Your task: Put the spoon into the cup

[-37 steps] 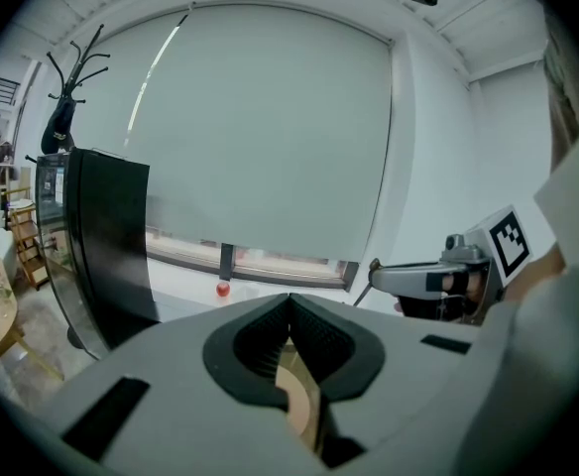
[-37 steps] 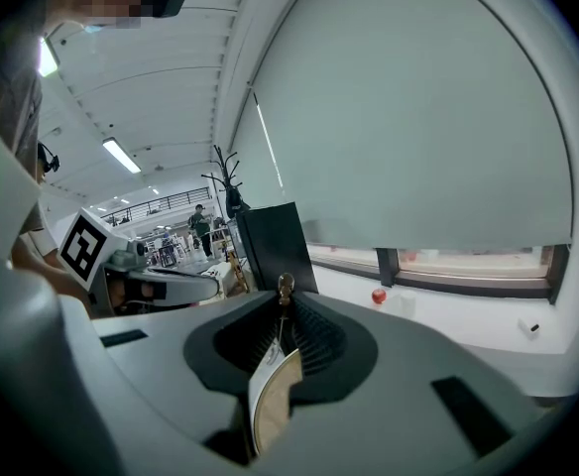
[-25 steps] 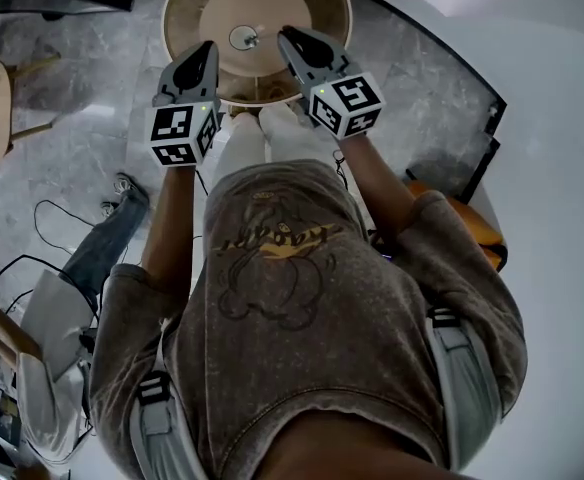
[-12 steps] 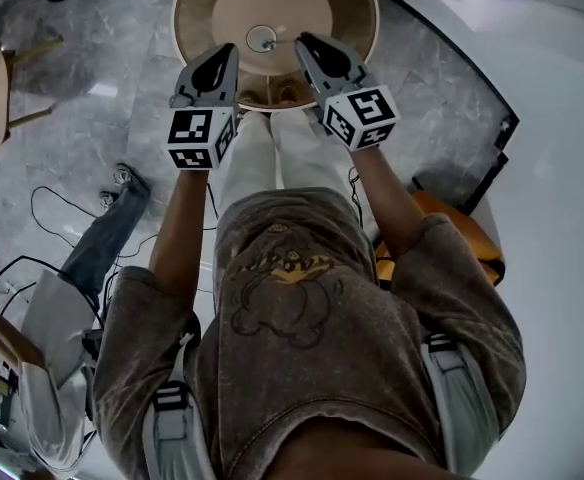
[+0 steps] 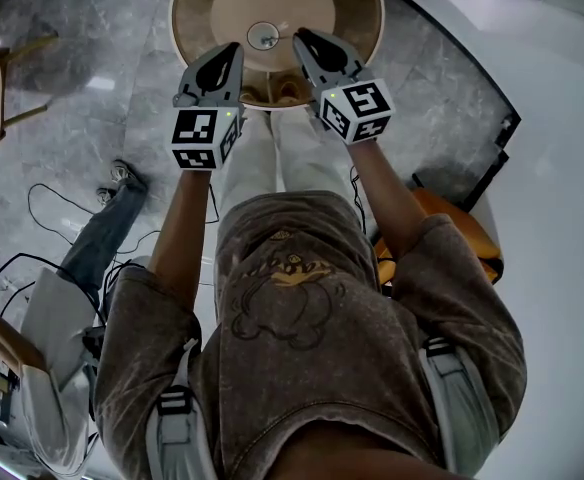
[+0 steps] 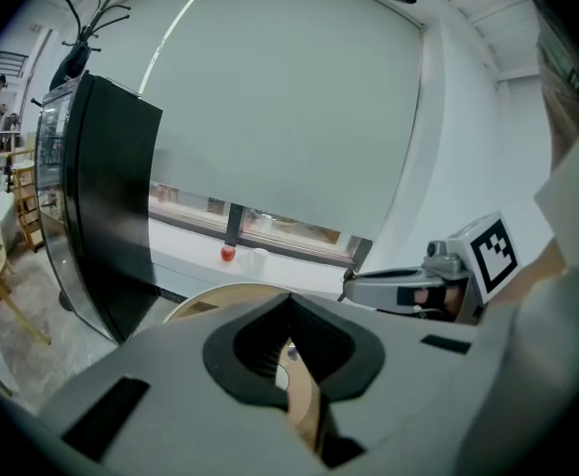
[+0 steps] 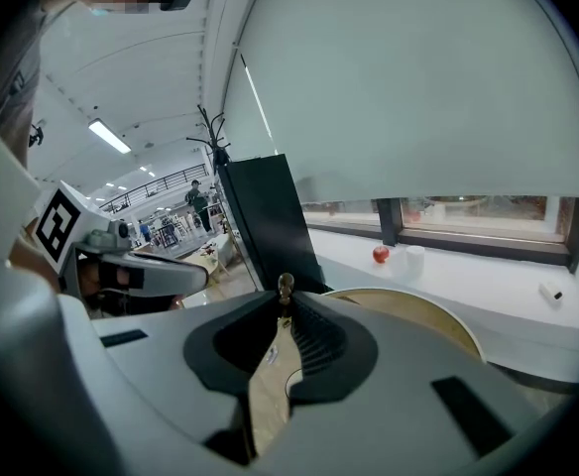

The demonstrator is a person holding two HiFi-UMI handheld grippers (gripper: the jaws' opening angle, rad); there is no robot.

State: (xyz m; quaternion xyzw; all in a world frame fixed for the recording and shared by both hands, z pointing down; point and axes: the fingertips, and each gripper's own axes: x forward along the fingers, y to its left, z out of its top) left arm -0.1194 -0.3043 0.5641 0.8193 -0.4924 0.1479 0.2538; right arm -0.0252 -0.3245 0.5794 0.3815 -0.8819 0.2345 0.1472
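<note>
A small round cup [image 5: 263, 35] stands at the middle of the round wooden table [image 5: 207, 8]. My right gripper [image 5: 302, 38] hovers just right of the cup, my left gripper [image 5: 230, 53] just left of it and nearer me. In the right gripper view the jaws [image 7: 285, 300] are pinched on a thin spoon, whose small brassy end [image 7: 285, 286] pokes up between the tips; its bowl is hidden. The left gripper [image 6: 289, 300] has its tips together with nothing in them. Through the slit below them I see the table [image 6: 220, 296] and a pale bit of the cup.
A tall black cabinet [image 6: 101, 216] stands left of the table. A red apple [image 7: 381, 254] and a white cup [image 7: 414, 256] sit on the far window ledge. An orange seat [image 5: 462, 223] lies right of my legs, and cables [image 5: 52, 218] and someone's leg [image 5: 107, 238] left.
Both grippers have come down closer to the table top, still flanking the cup. Neither gripper's jaws have changed.
</note>
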